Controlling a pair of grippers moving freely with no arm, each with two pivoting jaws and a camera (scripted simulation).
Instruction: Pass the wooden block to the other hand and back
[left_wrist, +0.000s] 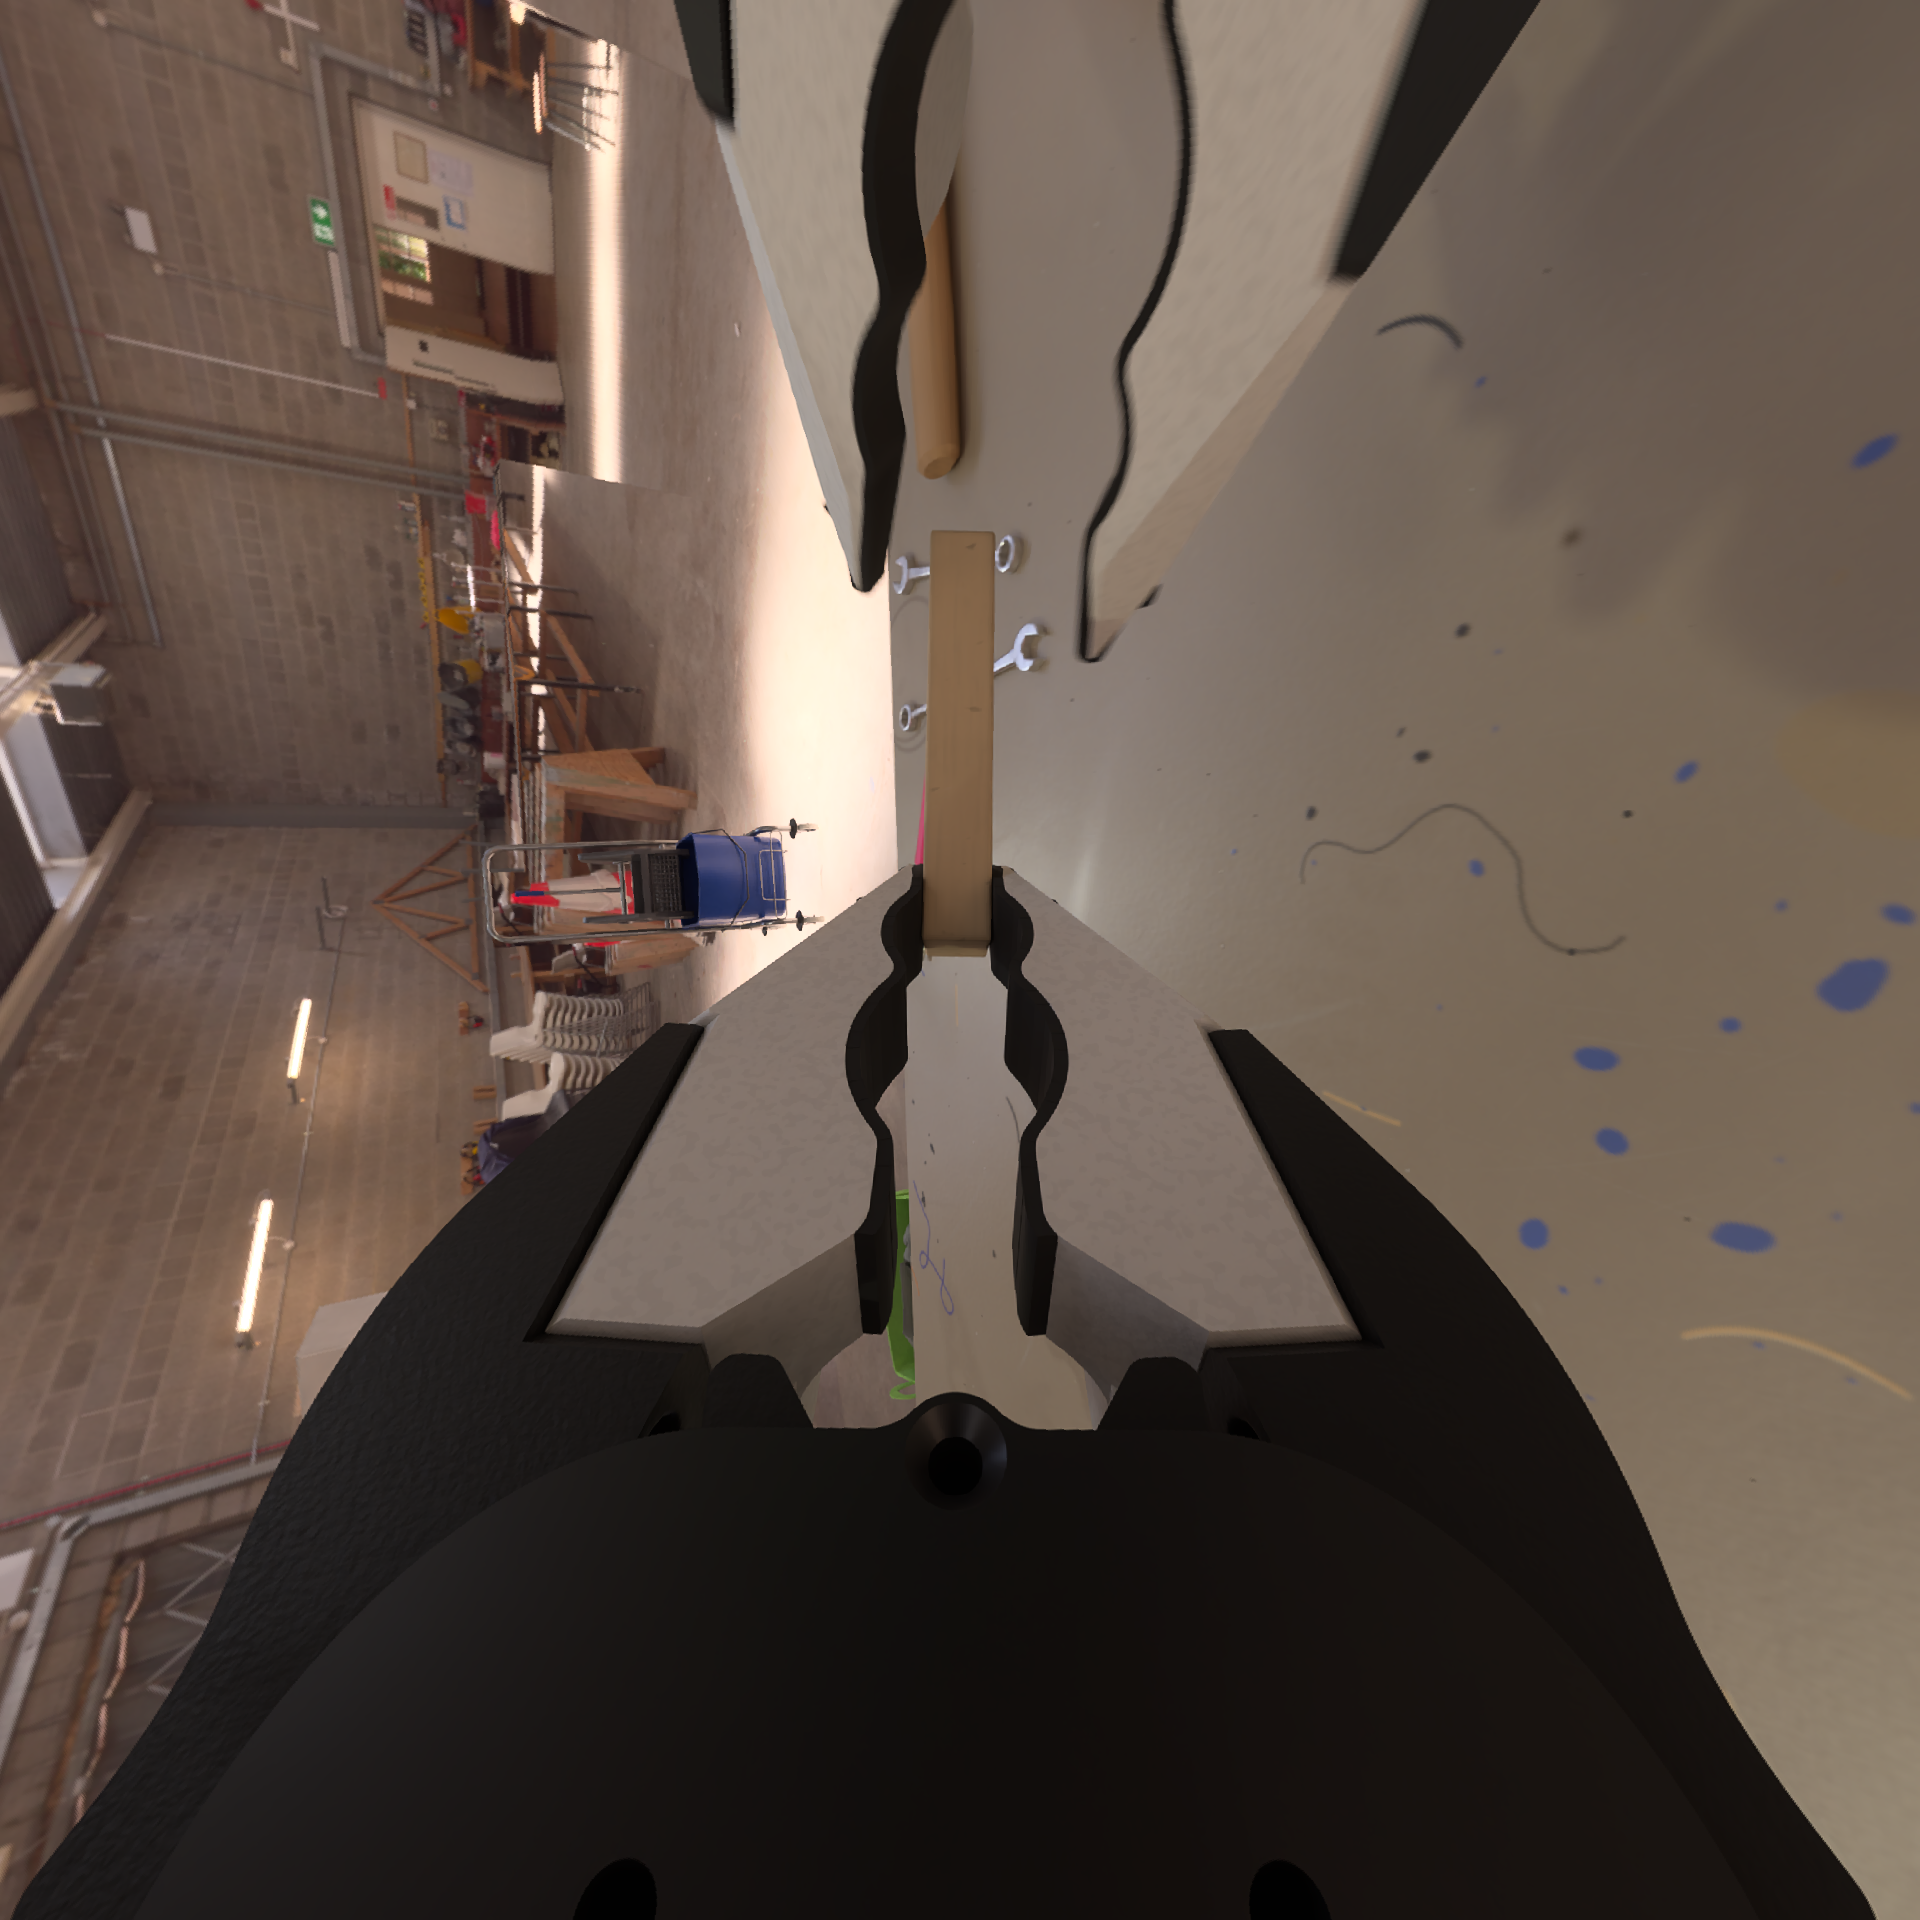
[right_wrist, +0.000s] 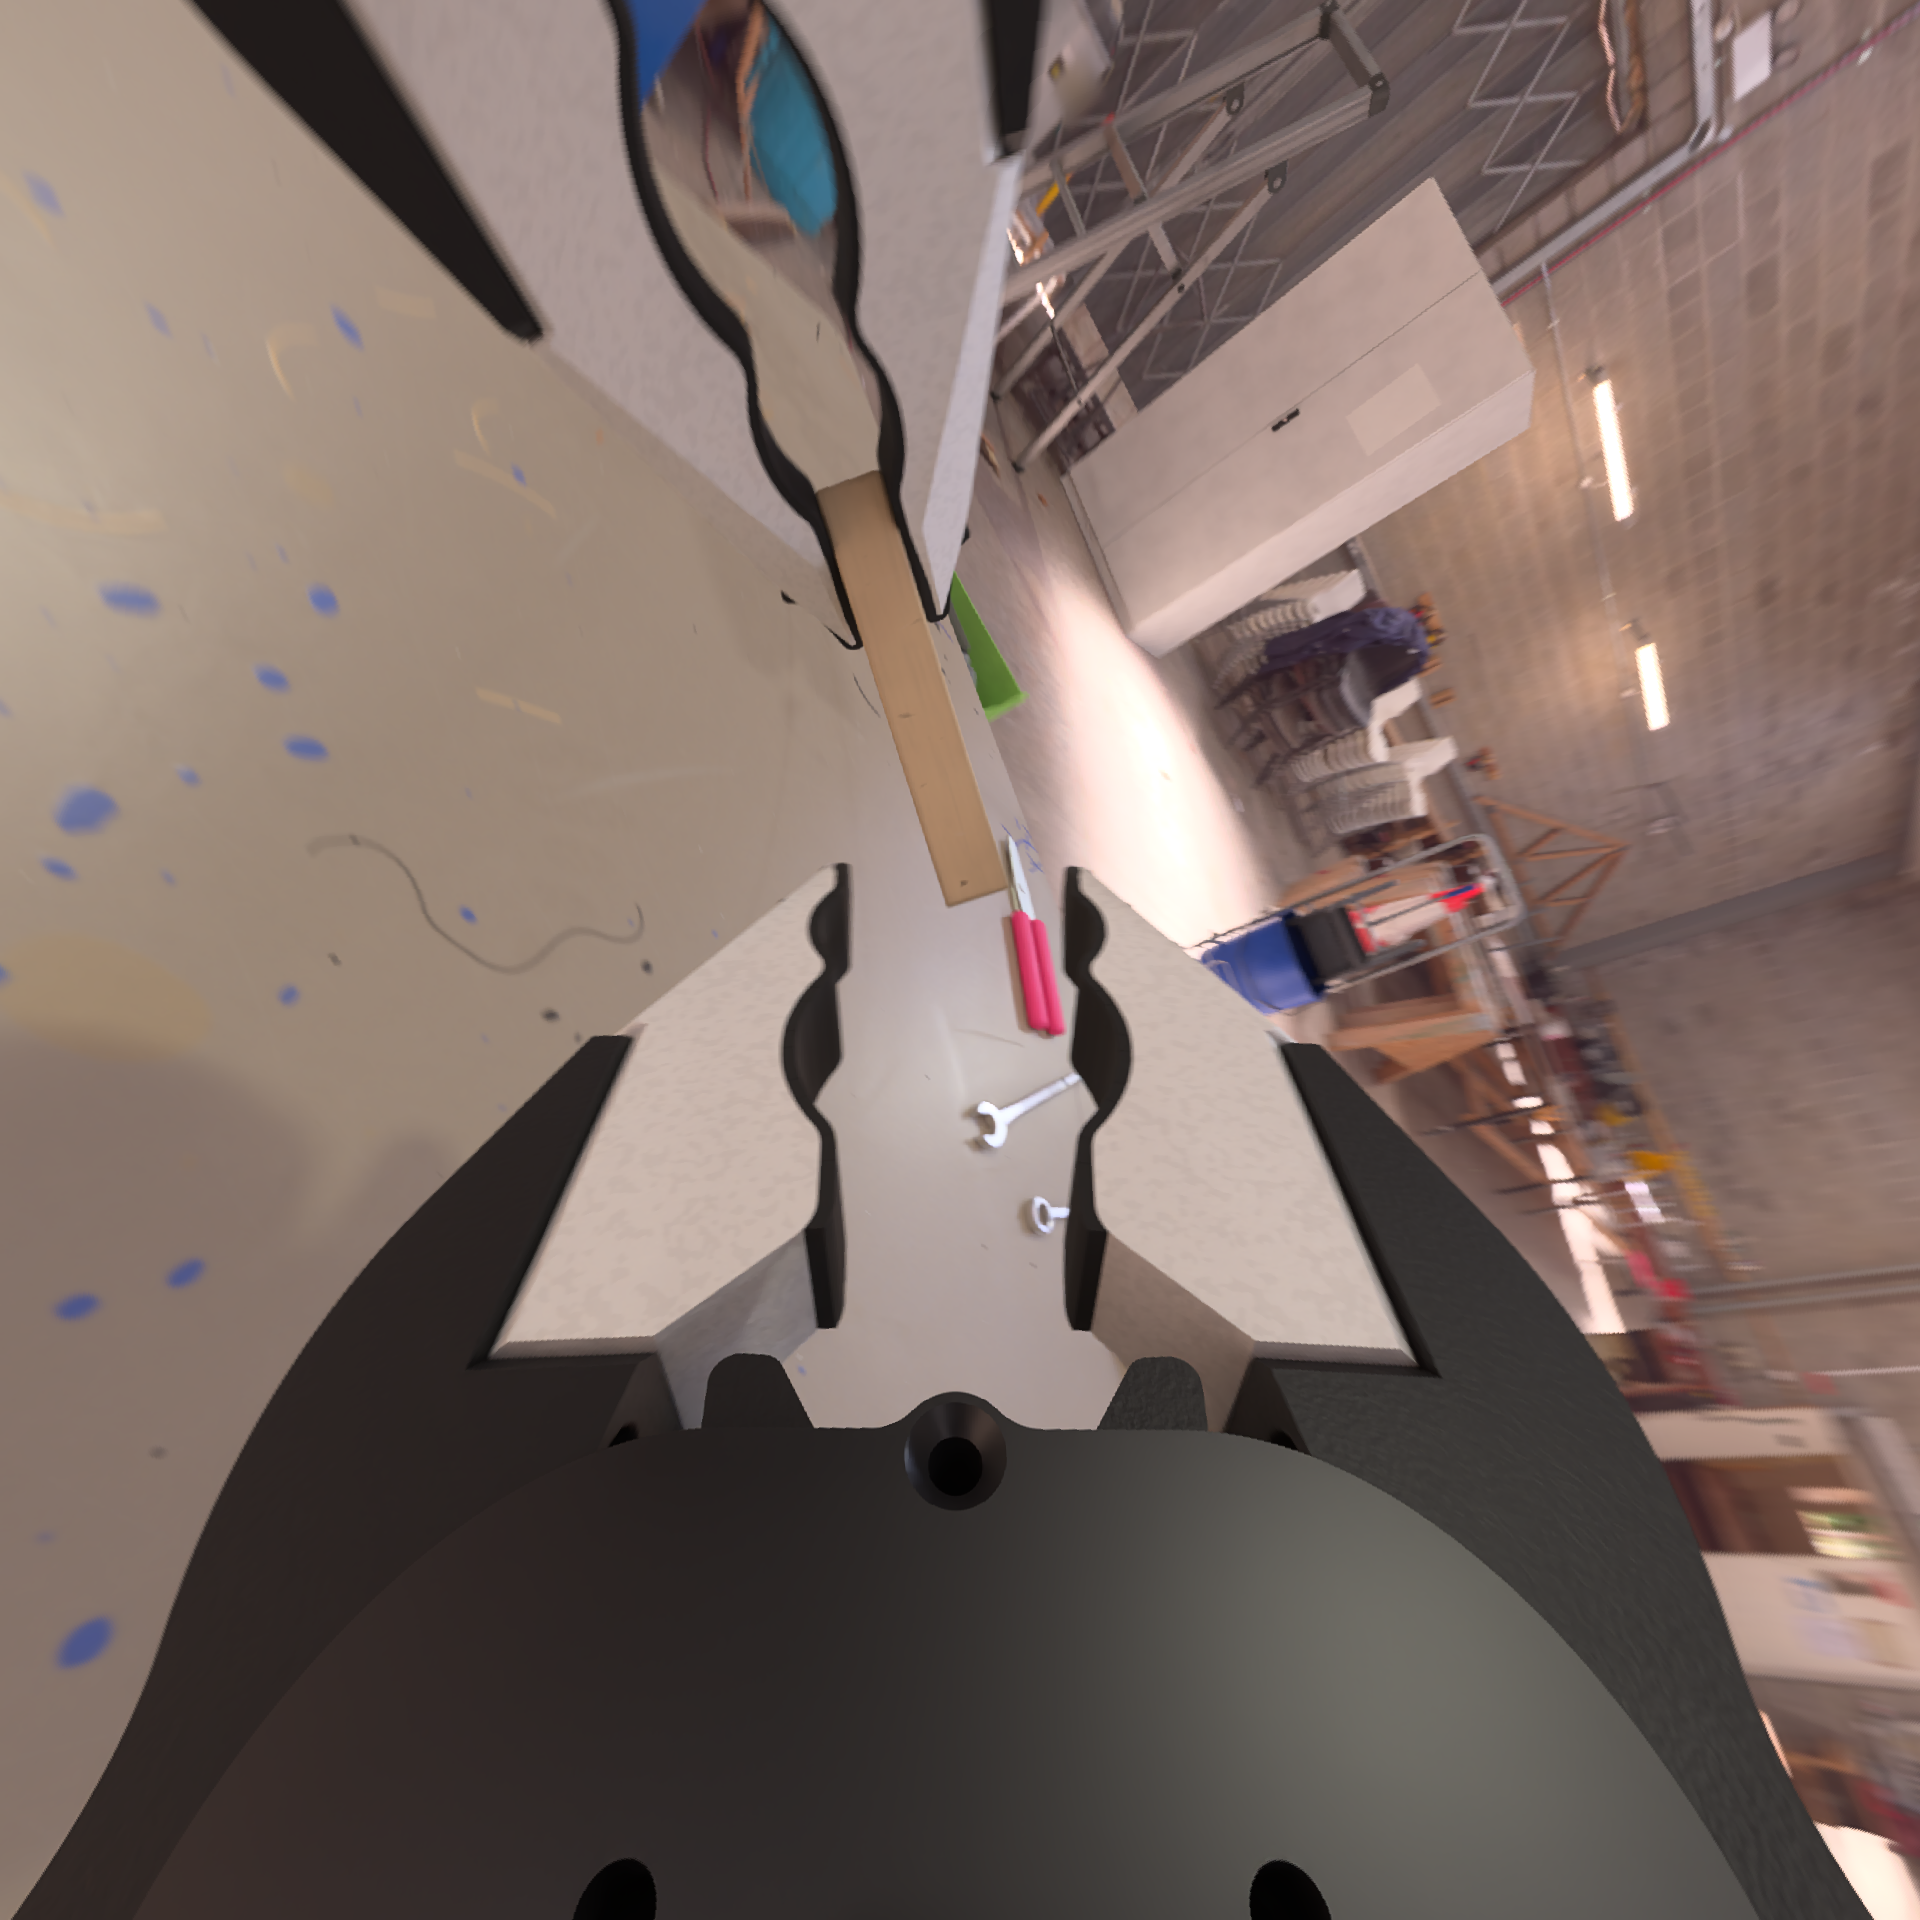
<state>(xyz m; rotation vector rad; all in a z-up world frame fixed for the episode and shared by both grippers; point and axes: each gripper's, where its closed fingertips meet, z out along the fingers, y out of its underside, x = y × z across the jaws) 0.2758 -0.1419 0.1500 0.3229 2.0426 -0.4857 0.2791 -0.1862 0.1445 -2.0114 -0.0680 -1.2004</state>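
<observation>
- left gripper (left_wrist: 957, 914): jaws clamped on the near end of the wooden block (left_wrist: 958, 727), block sticks straight forward above the tabletop (left_wrist: 1558, 623)
- right gripper (right_wrist: 957, 904): jaws wide, gripping nothing; block's free end just ahead of its tips, not touching
- on the tabletop: wrench (right_wrist: 1018, 1110), small eye bolt (right_wrist: 1044, 1214), pink-handled tool (right_wrist: 1034, 971), wooden dowel (left_wrist: 935, 353), green container (right_wrist: 985, 655) with contents hidden

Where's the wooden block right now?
The wooden block is off the table, one end clamped in the left tool. Its free end points at the open right tool, above the wrenches.
</observation>
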